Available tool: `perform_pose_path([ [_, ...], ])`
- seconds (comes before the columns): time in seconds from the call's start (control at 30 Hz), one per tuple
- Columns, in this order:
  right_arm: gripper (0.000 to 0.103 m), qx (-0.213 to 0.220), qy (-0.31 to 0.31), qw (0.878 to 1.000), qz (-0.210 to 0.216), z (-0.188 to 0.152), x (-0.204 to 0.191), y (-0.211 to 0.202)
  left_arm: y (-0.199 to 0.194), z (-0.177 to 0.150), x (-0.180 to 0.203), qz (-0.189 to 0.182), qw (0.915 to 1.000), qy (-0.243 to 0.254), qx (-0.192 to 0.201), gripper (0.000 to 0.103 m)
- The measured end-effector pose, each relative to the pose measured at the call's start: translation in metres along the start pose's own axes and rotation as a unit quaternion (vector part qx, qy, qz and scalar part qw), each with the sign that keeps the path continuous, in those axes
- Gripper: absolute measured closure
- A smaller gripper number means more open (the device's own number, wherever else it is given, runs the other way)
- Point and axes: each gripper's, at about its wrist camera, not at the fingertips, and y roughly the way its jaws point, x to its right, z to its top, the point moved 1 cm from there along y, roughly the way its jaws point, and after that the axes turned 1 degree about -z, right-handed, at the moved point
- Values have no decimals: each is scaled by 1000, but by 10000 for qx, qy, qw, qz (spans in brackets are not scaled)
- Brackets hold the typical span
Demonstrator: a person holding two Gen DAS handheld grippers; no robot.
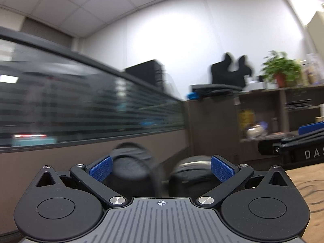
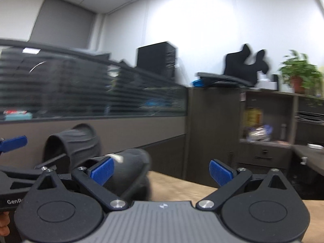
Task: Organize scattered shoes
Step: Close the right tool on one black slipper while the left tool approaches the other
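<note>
A: Two dark shoes sit on the wooden surface point(image 2: 182, 184), close under the grey partition wall with its glass panel point(image 1: 91, 109).

B: Where exactly, seen from the left wrist?

A: Both lie ahead of the left hand-held gripper point(image 1: 161, 169), within the span of its blue pads. The left shoe point(image 1: 131, 164) has its opening turned this way; the right shoe point(image 1: 192, 172) is just beside it, a narrow gap between. Both are blurred.

B: Is it clamped on them?

A: No. Its fingers stand wide apart, pads beside the shoes, not pressing.

B: And the other one?

A: The right hand-held gripper point(image 2: 161, 171) is spread wide too, nothing between its pads but bare wood. The nearer shoe lies partly behind its left finger point(image 2: 102, 171).

B: Behind all that?

A: A dark cabinet point(image 2: 214, 129), open shelves, and a potted plant point(image 1: 280, 68) on top.
</note>
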Motion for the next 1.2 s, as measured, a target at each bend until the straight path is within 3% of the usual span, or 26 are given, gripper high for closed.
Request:
perform_pose_path([
  [0.1, 10, -345, -82, 9990, 275, 1, -16, 24, 3, -3, -16, 241, 9997, -75, -28, 0],
  [0.27, 17, -673, -576, 9956, 322, 1, -48, 51, 4, -5, -29, 402, 9991, -95, -77, 0],
  [0.5, 19, -903, -1309, 9872, 74, 1, -67, 90, 7, -10, -47, 624, 9974, -334, -160, 0],
  [0.57, 28, -936, -1464, 9848, -47, 2, -72, 95, 8, -11, -49, 666, 9970, -356, -183, 0],
  [0.63, 49, -947, -1487, 9843, -95, 1, -72, 102, 9, -12, -51, 693, 9967, -362, -204, 0],
  [0.7, 57, -931, -1361, 9863, 18, 1, -71, 99, 10, -13, -53, 706, 9966, -370, -212, 0],
  [0.93, 77, -838, -1131, 9900, 130, 7, -59, 83, 13, -13, -51, 635, 9970, -382, -238, 0],
  [1.2, 83, -845, -786, 9933, 7, 19, -29, 71, 14, -13, -44, 494, 9979, -364, -226, 0],
])
